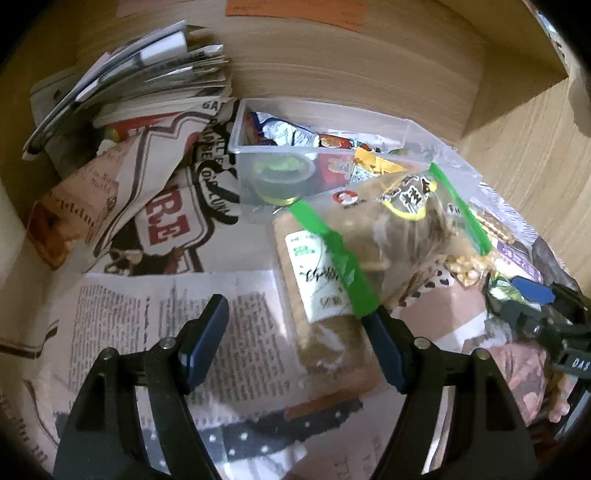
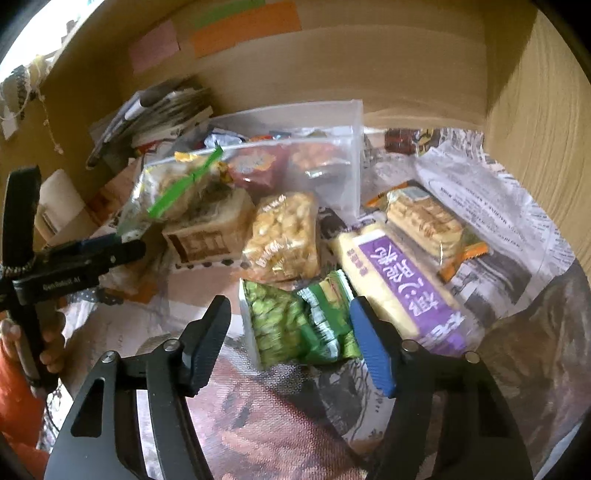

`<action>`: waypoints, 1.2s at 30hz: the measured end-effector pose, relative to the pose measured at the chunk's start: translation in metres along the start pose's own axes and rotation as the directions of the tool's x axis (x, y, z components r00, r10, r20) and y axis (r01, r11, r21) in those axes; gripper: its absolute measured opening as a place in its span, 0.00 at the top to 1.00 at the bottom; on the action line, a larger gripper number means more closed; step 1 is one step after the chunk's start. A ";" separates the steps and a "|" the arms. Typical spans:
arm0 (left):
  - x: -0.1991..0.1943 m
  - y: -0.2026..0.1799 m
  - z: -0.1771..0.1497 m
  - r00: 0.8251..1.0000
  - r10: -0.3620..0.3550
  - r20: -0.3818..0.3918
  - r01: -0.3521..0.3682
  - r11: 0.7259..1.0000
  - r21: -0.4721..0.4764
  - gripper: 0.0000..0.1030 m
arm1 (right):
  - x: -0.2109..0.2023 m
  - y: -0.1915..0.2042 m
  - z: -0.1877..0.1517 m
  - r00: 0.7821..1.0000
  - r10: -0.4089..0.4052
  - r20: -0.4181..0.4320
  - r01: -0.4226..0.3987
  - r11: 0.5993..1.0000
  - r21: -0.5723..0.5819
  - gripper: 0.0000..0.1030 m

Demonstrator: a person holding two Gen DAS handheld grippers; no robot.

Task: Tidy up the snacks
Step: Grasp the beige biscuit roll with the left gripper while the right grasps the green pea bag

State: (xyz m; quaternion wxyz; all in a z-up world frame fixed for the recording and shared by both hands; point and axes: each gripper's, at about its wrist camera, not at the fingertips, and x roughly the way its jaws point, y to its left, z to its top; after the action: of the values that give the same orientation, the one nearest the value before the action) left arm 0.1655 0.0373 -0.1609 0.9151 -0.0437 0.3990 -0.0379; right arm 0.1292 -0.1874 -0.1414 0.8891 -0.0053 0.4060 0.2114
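Observation:
A clear zip bag with a green seal strip [image 1: 334,243] holds snack packs and lies on newspaper in front of my left gripper [image 1: 299,314], which is open; its right finger touches the strip's end. The bag also shows in the right wrist view [image 2: 184,184]. Behind it stands a clear plastic bin [image 1: 325,155] filled with snacks. My right gripper [image 2: 290,314] is open around a green pea snack pack [image 2: 295,325]. Nearby lie a peanut brittle pack [image 2: 284,236], a purple-labelled pack [image 2: 402,288] and a wafer pack [image 2: 424,221].
Newspaper [image 1: 166,325] covers the wooden shelf floor. A stack of papers and booklets [image 1: 147,81] sits at the back left. Wooden walls [image 2: 535,147] close the back and right. Coloured sticky notes [image 2: 243,29] are on the back wall.

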 end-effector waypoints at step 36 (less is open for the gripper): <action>-0.050 0.023 0.012 0.993 0.025 0.116 -0.019 0.999 -0.051 0.65 | -0.030 -0.002 0.021 0.989 -0.007 0.147 0.005 1.000 0.014 0.80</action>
State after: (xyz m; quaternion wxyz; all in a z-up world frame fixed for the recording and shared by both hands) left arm 0.1406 0.0659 -0.1190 0.9358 -0.0641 0.3463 -0.0152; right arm 0.1272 -0.1965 -0.1059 0.9171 0.0154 0.3410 0.2059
